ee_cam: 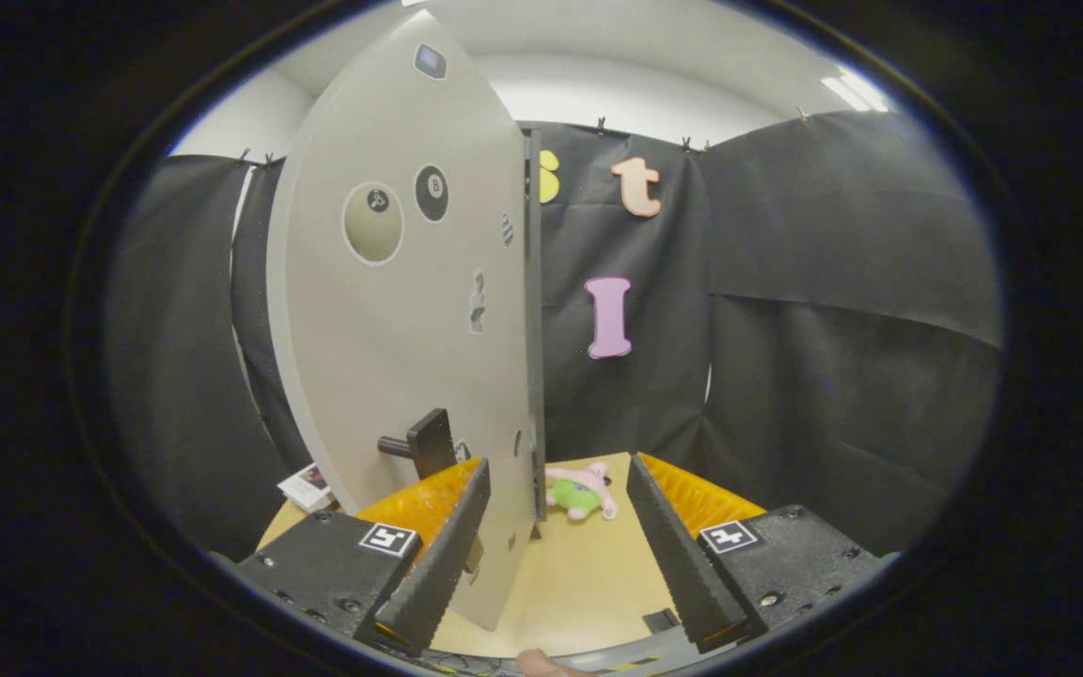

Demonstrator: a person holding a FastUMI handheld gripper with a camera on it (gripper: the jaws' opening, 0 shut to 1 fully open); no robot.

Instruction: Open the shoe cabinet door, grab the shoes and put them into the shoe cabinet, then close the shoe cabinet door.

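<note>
Cabinet door (400, 329) edge between wide gripper (556, 489) fingers (untouched), handle (424, 444) partly hidden

The claw (556, 508) points level, its fingers spread wide apart.

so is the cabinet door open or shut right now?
Open: the door stands swung out, its free edge between the spread fingers of the gripper; handle ungripped.

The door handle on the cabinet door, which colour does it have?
Black. The handle shows best in the gripper view, against the pale grey cabinet door, beside the open gripper.
</note>
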